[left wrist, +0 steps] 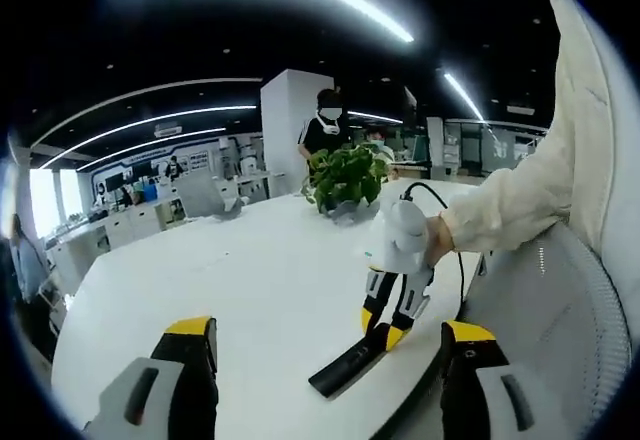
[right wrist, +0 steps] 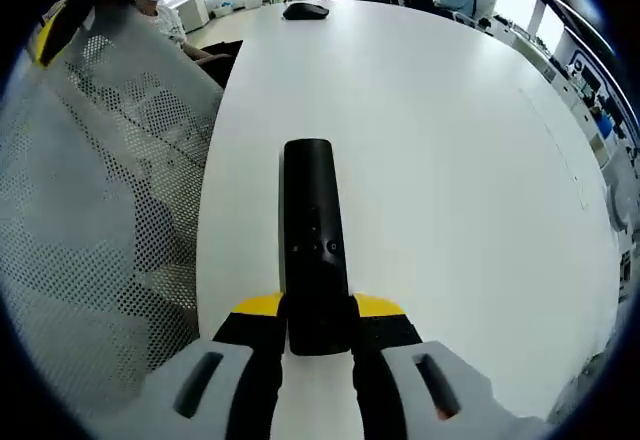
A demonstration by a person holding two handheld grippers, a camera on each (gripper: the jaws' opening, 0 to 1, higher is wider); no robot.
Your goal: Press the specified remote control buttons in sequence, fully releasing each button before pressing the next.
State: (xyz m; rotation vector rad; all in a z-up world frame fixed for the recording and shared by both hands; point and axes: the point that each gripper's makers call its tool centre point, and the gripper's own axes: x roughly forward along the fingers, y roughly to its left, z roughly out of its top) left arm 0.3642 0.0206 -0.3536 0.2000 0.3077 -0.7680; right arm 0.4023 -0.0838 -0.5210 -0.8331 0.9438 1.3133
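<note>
One remote (right wrist: 311,245) is all I have to work with, a slim black one lying on the white table (right wrist: 450,160) near its curved edge, and my right gripper (right wrist: 318,332) is clenched around its near end, a yellow-tipped jaw pressing on each side. From the left gripper view I see that same right gripper (left wrist: 385,325) coming down onto the remote (left wrist: 350,365) with the person's hand (left wrist: 438,240) behind it. My left gripper (left wrist: 330,345) hangs released, jaws wide apart, above the table and touching nothing.

As I judge it, the right holds the remote steady so the left can do the pressing. I'd bring one left jaw tip straight down on the wanted button, push squarely, then lift fully clear before the next. The right grip should stay low on the body, off the small buttons midway along it.

Counting: one remote, two grippers, one potted plant (left wrist: 345,178) farther along the table, one mesh chair back (right wrist: 95,190).
</note>
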